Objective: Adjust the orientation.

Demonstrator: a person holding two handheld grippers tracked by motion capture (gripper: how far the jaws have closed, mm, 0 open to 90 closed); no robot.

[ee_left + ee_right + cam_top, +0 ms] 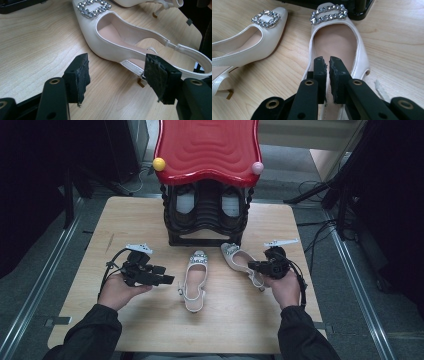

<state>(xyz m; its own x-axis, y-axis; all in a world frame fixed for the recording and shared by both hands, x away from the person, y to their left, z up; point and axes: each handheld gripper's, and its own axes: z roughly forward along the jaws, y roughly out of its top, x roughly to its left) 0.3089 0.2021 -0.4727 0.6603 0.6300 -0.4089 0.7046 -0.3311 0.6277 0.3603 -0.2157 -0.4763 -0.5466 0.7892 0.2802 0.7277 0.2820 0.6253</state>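
Observation:
Two white slingback shoes with rhinestone buckles lie on the wooden table (125,220), toes toward the rack. The left shoe (194,275) (110,42) (249,50) sits mid-table, with my left gripper (167,279) (116,75) open beside its heel end, nothing between the pads. The right shoe (235,256) (337,42) lies angled. My right gripper (251,266) (328,61) hovers over its heel end, jaws apart by a narrow slit. A pale strip shows low in that slit, and the pads do not visibly press on it.
A black shoe rack (205,215) (359,10) with a red wavy top (207,147) stands at the table's far edge, and a pair of shoes (185,202) rests inside. A yellow ball (159,164) and a pink ball (257,168) cap its corners. Cables run on the floor to the right.

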